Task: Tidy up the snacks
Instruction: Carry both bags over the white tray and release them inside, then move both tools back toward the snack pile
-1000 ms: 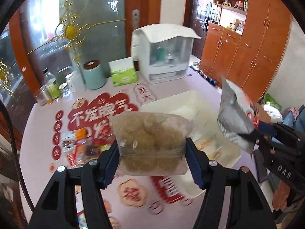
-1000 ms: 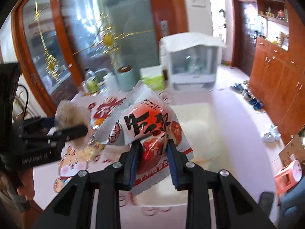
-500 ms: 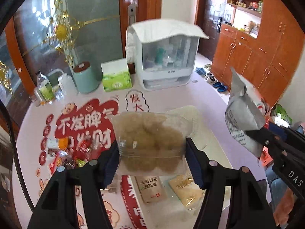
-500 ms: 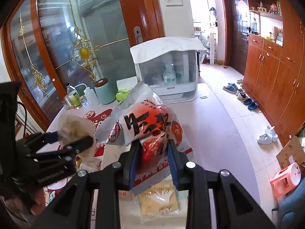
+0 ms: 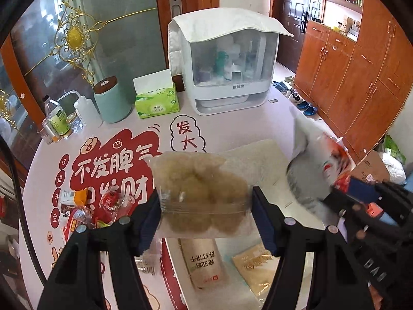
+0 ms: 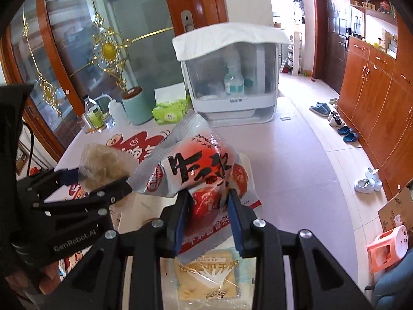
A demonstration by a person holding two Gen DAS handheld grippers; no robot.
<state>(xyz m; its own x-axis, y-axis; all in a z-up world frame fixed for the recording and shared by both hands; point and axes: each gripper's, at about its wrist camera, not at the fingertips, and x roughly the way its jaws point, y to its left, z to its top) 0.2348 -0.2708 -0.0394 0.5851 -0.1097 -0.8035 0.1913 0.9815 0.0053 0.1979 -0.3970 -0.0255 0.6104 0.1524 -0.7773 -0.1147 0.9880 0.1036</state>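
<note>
Both tools carry snacks over the tray.
Left tool (image 5: 206,217), jaws just widening, pinches the clear bun bag (image 5: 201,193); right tool (image 6: 207,213) pinches the red packet (image 6: 196,170); next, release both into the white tray (image 5: 260,152) at six o'clock.

Clear pouch (image 5: 204,196) of tan puffs; red-and-silver packet (image 6: 198,175).

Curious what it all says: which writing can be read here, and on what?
"不发脾气", "发大": tablecloth
"苏打饼干": beige packet
"GenRobot.AI": left gripper, jaws just opening, brown bag held between them
"DAS": right gripper
"JONG": red packet
Cabinet and tissue pack labels: too small to read
</note>
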